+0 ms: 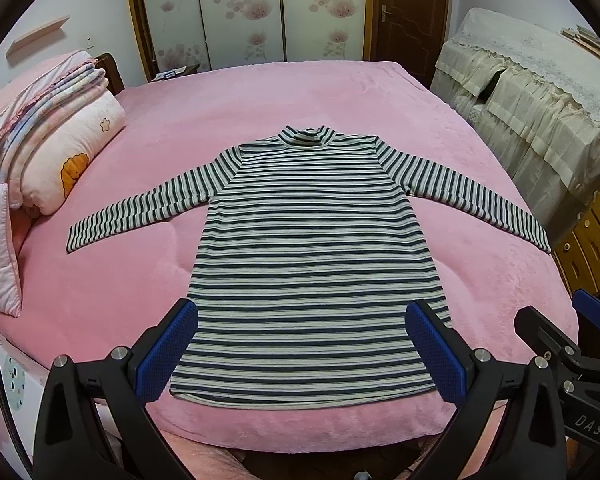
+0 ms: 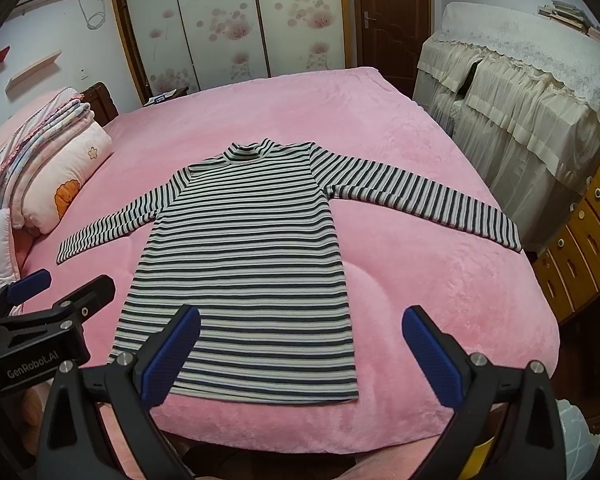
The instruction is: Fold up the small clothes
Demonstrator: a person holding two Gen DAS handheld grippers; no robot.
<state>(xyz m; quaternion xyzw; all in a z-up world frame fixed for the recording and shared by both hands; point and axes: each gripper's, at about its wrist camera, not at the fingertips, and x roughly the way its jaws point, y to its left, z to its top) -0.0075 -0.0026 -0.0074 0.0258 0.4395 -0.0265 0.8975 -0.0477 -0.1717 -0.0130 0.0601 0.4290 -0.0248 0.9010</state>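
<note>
Left gripper [image 1: 302, 344], right gripper [image 2: 300, 350] spread wide above shirt [image 1: 312, 264] hem.

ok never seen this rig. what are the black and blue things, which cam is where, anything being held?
No robot arm here: a person holds a two-finger gripper in each hand, each with a fisheye camera looking along its fingers. One picture is from the left gripper, the other from the right gripper; the blue parts are finger pads. Each also shows at the edge of the other's view. On the pink bed a striped long-sleeved top lies flat, sleeves spread. Folded quilts sit at the left. Both grippers are open and hold nothing.
</note>
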